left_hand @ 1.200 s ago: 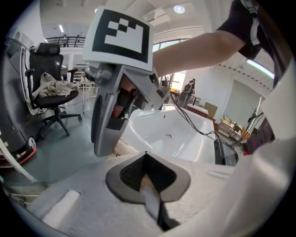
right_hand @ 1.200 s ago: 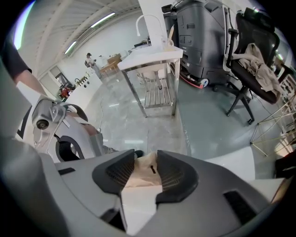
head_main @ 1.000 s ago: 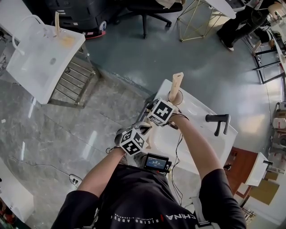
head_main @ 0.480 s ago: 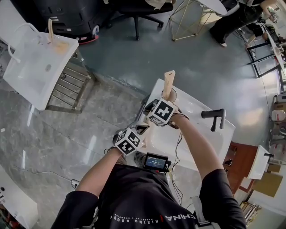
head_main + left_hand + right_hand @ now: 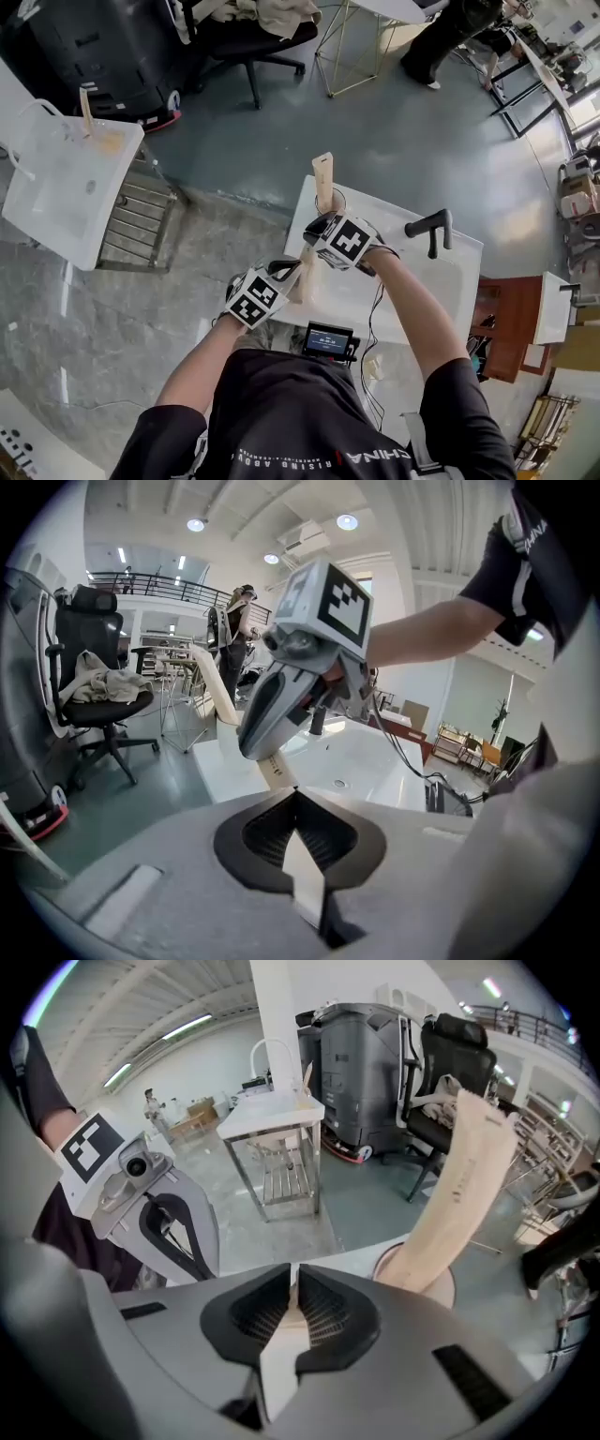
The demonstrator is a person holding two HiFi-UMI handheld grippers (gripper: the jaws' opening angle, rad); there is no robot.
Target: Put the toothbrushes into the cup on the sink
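Note:
A wooden toothbrush in its pale sleeve (image 5: 322,178) stands tilted in the cup (image 5: 330,202) on the far left corner of the white sink (image 5: 403,281). The two grippers both have a second sleeved toothbrush (image 5: 305,272). My left gripper (image 5: 292,274) is shut on its lower end (image 5: 305,878). My right gripper (image 5: 314,232) is closing on the other end (image 5: 279,1340), with the sleeve between its pads. The right gripper view has the cup (image 5: 441,1288) and its toothbrush (image 5: 459,1185) just beyond my jaws.
A black tap (image 5: 431,228) stands at the sink's far right. A second white basin (image 5: 66,178) on a metal frame stands to the left, with a black office chair (image 5: 248,37) and a dark bin (image 5: 84,47) behind. A person stands at the far back.
My right jaws have come together on the toothbrush that the left gripper holds. The head view has shifted, so the sink and cup sit a little more to the left.

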